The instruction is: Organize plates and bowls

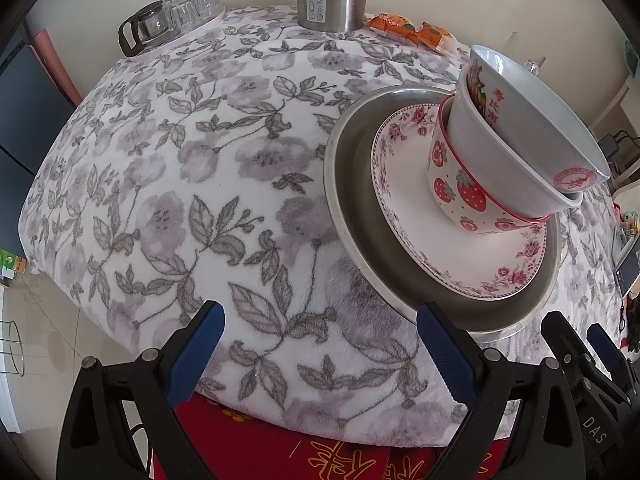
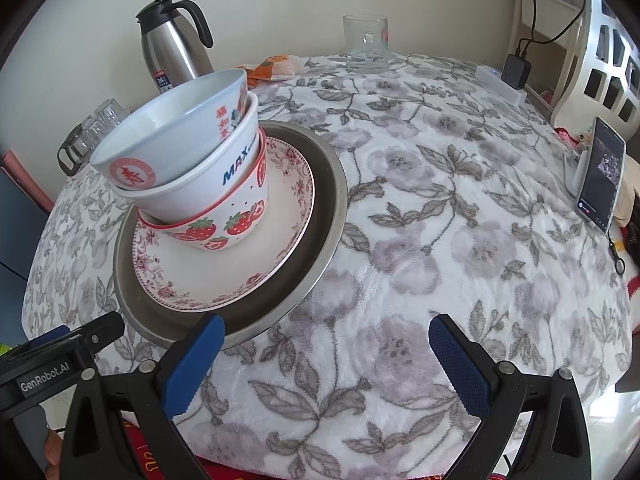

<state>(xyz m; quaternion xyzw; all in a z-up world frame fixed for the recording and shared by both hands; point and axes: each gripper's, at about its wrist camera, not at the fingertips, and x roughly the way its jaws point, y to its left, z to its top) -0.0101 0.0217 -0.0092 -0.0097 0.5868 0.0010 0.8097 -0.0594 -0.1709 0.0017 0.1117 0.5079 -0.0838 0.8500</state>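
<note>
A stack stands on the floral tablecloth: a metal plate (image 1: 352, 216) at the bottom, a rose-patterned plate (image 1: 404, 216) on it, then a strawberry bowl (image 1: 452, 192), a white bowl (image 1: 472, 120) and a bowl with red characters (image 1: 532, 120) nested on top. The same stack shows in the right wrist view: metal plate (image 2: 320, 216), rose plate (image 2: 240, 272), strawberry bowl (image 2: 224, 228), white bowl (image 2: 200, 188), top bowl (image 2: 172, 136). My left gripper (image 1: 320, 340) is open and empty, just left of the stack. My right gripper (image 2: 326, 340) is open and empty, just right of it.
A steel thermos (image 2: 172, 52), a glass jug with several glasses on a tray (image 1: 168, 20), orange snack packets (image 1: 412, 28) and a glass mug (image 2: 366, 42) stand along the table's far edge. A phone on a stand (image 2: 600, 176) is at the right.
</note>
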